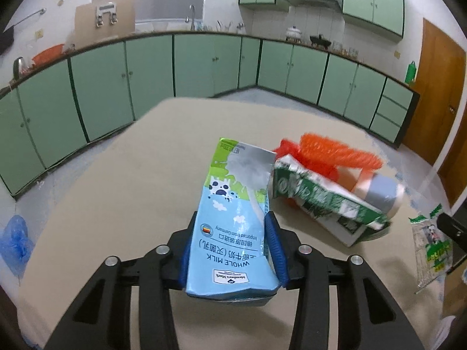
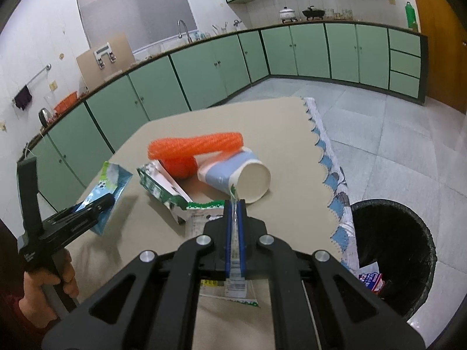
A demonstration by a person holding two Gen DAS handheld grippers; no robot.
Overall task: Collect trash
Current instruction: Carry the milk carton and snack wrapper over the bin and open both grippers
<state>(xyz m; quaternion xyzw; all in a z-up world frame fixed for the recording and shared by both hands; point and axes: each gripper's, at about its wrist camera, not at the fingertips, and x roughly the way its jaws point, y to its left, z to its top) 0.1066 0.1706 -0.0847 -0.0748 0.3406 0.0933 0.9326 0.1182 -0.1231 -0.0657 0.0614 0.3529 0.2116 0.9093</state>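
Left hand-held gripper (image 1: 230, 248) clamps the milk carton (image 1: 233, 213), long axis along its fingers. Right hand-held gripper (image 2: 235, 233) pinches a plastic wrapper (image 2: 233, 288); bin (image 2: 408, 262) stands beside the bench (image 2: 280, 151) edge, nearer it.

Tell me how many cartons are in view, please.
2. The blue milk carton sits between the fingers of the left gripper. The green carton lies torn open on the table, beside the orange net. Others may be hidden.
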